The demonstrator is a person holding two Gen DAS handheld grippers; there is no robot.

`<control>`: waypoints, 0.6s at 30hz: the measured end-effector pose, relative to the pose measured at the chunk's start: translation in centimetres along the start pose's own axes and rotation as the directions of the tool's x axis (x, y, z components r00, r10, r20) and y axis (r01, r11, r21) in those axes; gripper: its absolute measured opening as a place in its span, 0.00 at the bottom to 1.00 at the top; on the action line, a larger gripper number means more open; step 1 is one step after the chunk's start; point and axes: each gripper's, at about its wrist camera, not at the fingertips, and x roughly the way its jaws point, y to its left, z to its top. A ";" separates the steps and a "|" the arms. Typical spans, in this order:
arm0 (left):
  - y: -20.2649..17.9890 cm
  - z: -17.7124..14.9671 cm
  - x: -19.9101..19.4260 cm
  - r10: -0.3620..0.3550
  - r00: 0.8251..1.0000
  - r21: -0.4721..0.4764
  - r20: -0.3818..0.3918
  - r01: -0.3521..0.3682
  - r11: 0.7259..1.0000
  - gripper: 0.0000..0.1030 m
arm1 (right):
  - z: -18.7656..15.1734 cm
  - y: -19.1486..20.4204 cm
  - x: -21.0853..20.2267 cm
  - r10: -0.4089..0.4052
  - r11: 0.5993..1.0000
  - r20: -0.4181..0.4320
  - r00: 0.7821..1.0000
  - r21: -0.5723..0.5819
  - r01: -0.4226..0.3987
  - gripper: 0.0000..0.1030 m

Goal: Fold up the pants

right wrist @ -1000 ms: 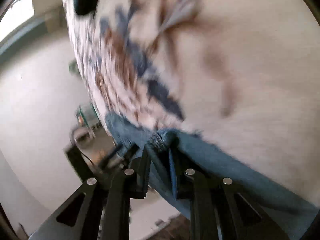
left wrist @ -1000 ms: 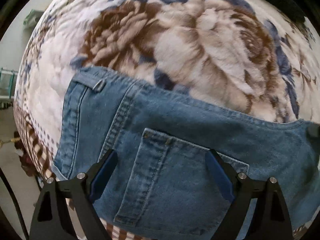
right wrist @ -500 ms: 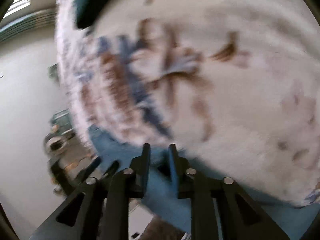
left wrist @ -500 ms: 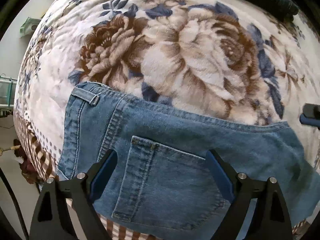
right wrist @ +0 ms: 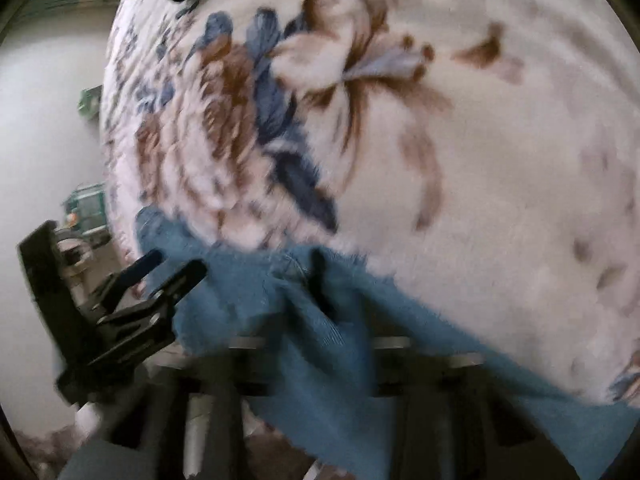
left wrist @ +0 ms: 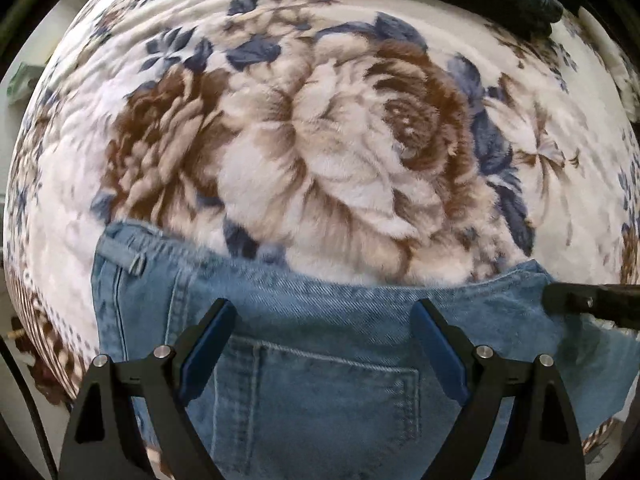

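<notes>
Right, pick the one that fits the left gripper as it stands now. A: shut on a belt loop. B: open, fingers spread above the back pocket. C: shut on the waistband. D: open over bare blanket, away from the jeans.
B: the left gripper has its fingers spread wide with nothing between them, above the jeans near the back pocket.

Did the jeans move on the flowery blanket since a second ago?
Yes. In the left wrist view the jeans sit lower against the big brown flower on the blanket, so they slid back toward the near edge.
</notes>
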 end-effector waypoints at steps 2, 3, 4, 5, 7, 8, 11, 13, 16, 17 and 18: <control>0.3 0.5 0.4 -0.004 1.000 0.008 -0.001 0.004 1.000 0.88 | 0.5 0.6 0.7 -0.058 0.998 0.038 0.998 0.007 0.057 0.02; 0.5 0.6 0.6 -0.006 1.000 0.013 -0.002 0.006 1.000 0.88 | 0.8 1.4 1.3 -0.078 0.997 0.038 0.996 0.001 0.078 0.02; 0.7 0.6 0.7 -0.012 1.000 0.015 -0.005 0.012 1.000 0.88 | 0.8 1.5 1.7 -0.097 0.995 0.032 0.995 0.002 0.097 0.02; 1.0 0.7 0.8 -0.019 1.000 0.015 -0.009 0.020 1.000 0.88 | 0.8 1.4 1.7 -0.112 0.994 0.031 0.993 0.006 0.112 0.02; 1.4 0.5 0.6 -0.027 1.000 0.021 -0.005 0.027 0.999 0.88 | 0.9 1.8 1.8 -0.158 0.987 0.029 0.987 0.006 0.158 0.03; 2.0 0.4 0.5 -0.028 1.000 0.026 -0.001 0.028 0.999 0.88 | 1.1 1.9 2.0 -0.167 0.986 0.027 0.986 0.020 0.167 0.04; 4.6 -0.5 -0.3 -0.047 0.999 0.008 0.009 0.047 0.999 0.88 | 1.0 2.9 1.3 -0.182 0.982 0.041 0.983 0.062 0.179 0.10; 7.2 -1.8 -0.3 -0.067 0.998 -0.026 0.013 0.068 0.997 0.88 | 0.1 4.1 -0.5 -0.196 0.979 0.105 0.975 0.074 0.189 0.30; 11.1 -3.4 -1.4 -0.069 0.998 -0.101 0.013 0.070 0.992 0.88 | -2.3 5.7 -2.4 -0.147 0.981 0.208 0.967 0.153 0.116 0.65; 12.8 -4.1 -1.8 -0.068 0.998 -0.140 0.015 0.069 0.988 0.88 | -3.3 6.1 -2.5 -0.131 0.979 0.224 0.966 0.183 0.090 0.65; 14.5 -5.0 -2.1 -0.066 0.998 -0.178 0.012 0.067 0.982 0.88 | -4.2 6.4 -2.4 -0.121 0.976 0.232 0.965 0.206 0.073 0.65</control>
